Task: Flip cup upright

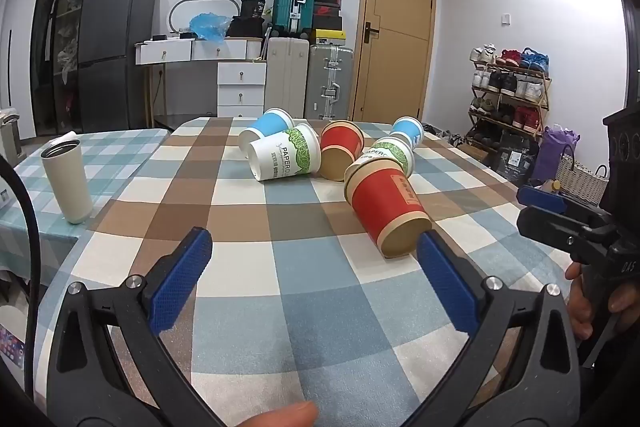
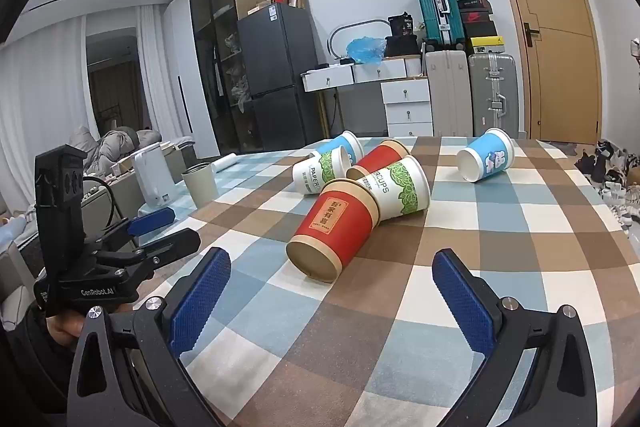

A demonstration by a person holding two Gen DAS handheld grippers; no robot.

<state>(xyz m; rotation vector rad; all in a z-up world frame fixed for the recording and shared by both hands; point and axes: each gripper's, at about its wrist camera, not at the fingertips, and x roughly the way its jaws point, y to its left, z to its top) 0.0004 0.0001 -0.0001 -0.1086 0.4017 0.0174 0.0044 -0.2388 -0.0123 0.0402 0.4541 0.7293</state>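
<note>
Several paper cups lie on their sides on the checked tablecloth (image 1: pixel 280 227). The nearest is a red cup (image 1: pixel 386 211), its base toward me; it also shows in the right wrist view (image 2: pixel 332 227). Behind it lie a white and green cup (image 1: pixel 286 157), another white and green cup (image 2: pixel 396 191), a second red cup (image 1: pixel 340 151) and two blue cups (image 1: pixel 266 129) (image 2: pixel 486 155). My left gripper (image 1: pixel 316 247) is open and empty, its right fingertip close to the red cup's base. My right gripper (image 2: pixel 332 267) is open and empty, just short of the same cup.
A beige metal tumbler (image 1: pixel 68 181) stands upright at the table's left. A white kettle (image 2: pixel 154 179) stands beyond it. The right gripper's body (image 1: pixel 580 227) shows at the right edge of the left wrist view. Suitcases, drawers, a fridge and a shoe rack stand behind.
</note>
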